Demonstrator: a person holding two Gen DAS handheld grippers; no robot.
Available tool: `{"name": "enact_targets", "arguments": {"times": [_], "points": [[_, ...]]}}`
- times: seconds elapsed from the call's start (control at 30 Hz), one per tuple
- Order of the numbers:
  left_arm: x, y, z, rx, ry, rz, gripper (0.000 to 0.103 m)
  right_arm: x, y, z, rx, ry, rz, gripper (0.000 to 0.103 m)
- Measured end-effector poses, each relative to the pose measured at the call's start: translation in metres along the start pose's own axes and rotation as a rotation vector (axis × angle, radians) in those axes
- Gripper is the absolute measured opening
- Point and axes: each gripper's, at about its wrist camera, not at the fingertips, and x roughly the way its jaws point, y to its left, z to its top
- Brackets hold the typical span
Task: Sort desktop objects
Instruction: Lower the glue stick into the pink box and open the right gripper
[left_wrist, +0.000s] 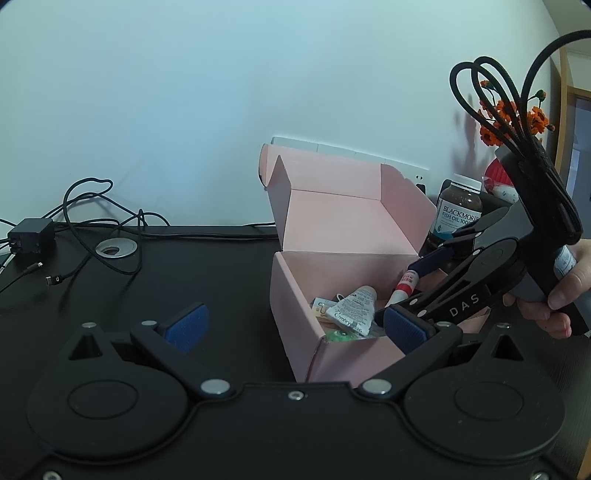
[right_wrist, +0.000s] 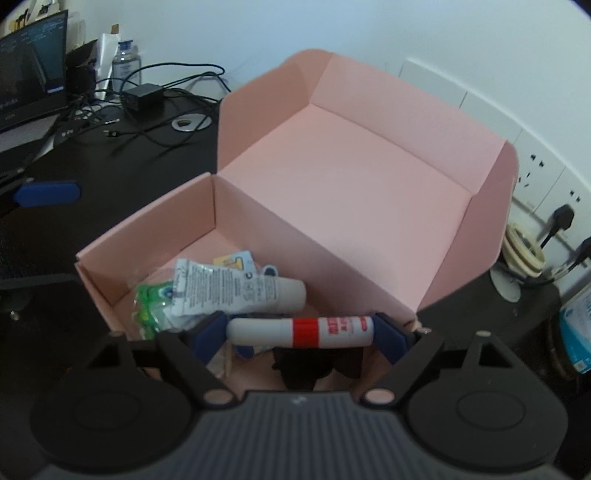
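An open pink cardboard box (left_wrist: 291, 306) stands on the black desk with its lid (right_wrist: 351, 177) tipped back. Inside lie a white printed tube (right_wrist: 240, 290), a green packet (right_wrist: 149, 308) and a small card (right_wrist: 236, 260). My right gripper (right_wrist: 299, 334) is shut on a white stick with a red band (right_wrist: 325, 330), held crosswise just above the box's near edge. In the left wrist view the right gripper (left_wrist: 412, 286) hangs over the box's right side with the stick (left_wrist: 406, 284). My left gripper (left_wrist: 295, 326) is open and holds nothing, straddling the box's near left corner.
Tangled black cables (left_wrist: 92, 221), a charger block (left_wrist: 29, 236) and a metal desk grommet (left_wrist: 116, 249) lie to the left. A laptop (right_wrist: 29, 85) sits at the far left. A brown fish-oil bottle (left_wrist: 460, 210) and orange flowers (left_wrist: 517, 118) stand right of the box. Wall sockets (right_wrist: 543, 184) run behind.
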Motion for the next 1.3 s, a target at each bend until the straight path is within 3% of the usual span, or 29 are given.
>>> {"name": "enact_targets", "arguments": {"times": [0.53, 0.9, 1.3], "points": [[0.0, 0.001, 0.0, 0.0, 0.0, 0.0, 0.103, 0.023, -0.009, 0.022, 0.143, 0.119, 0.139, 0.085], [-0.001, 0.001, 0.0, -0.003, -0.002, 0.002, 0.103, 0.031, -0.001, 0.024, 0.155, 0.12, 0.057, 0.085], [-0.001, -0.001, 0.0, 0.009, -0.006, 0.003, 0.103, 0.031, 0.002, 0.02, 0.144, 0.113, 0.025, 0.085]]}}
